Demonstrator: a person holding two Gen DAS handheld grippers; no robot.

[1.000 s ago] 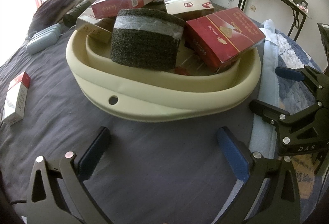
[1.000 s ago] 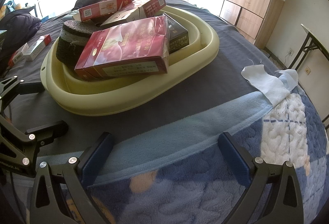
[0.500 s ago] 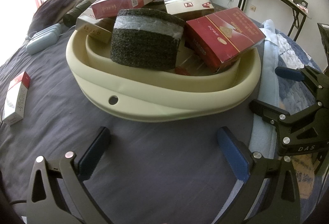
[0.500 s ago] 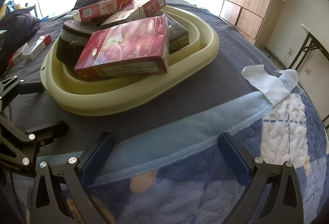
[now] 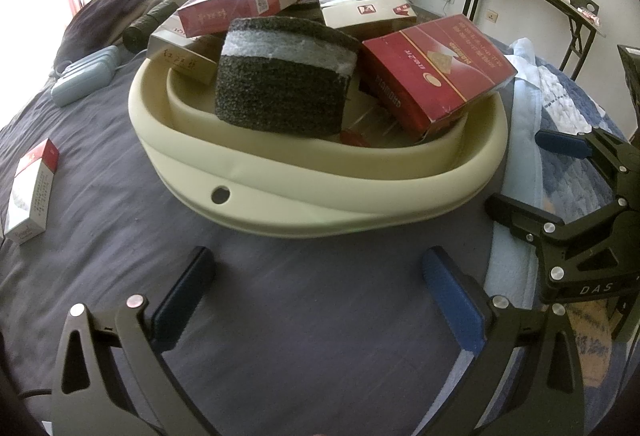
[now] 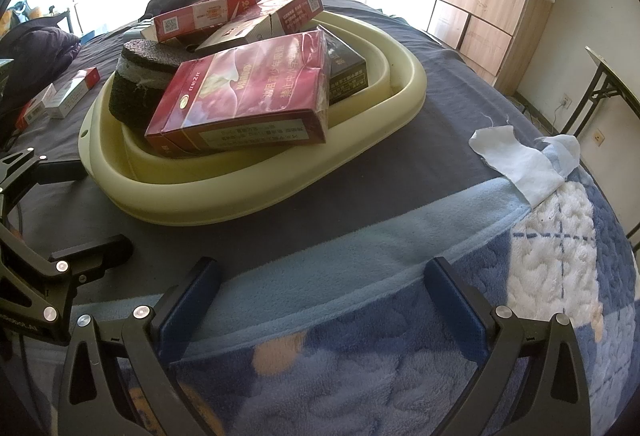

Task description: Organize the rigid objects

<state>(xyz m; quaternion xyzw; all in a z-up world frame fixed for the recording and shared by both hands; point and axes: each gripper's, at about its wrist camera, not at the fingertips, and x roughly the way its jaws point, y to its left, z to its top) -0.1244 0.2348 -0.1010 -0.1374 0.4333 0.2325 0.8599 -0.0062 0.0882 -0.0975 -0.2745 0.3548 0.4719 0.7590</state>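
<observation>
While both tools hover low over the bed, the cream oval plastic basin [image 5: 320,191] sits on the dark grey bedsheet [image 5: 280,316] just ahead, already heaped with a glossy red carton [image 6: 248,95], other flat boxes and a round block of black foam with a grey band [image 5: 284,79]. The left gripper [image 5: 316,284] has its fingers released wide, holding nothing; the right gripper [image 6: 320,284] likewise stands spread and empty over the blue fleece blanket [image 6: 400,336]. Gathering seems nearly done. A small red-and-white cigarette pack [image 5: 30,191] lies well apart on the left, so I'd judge the left tool must swing out, straddle it and close.
</observation>
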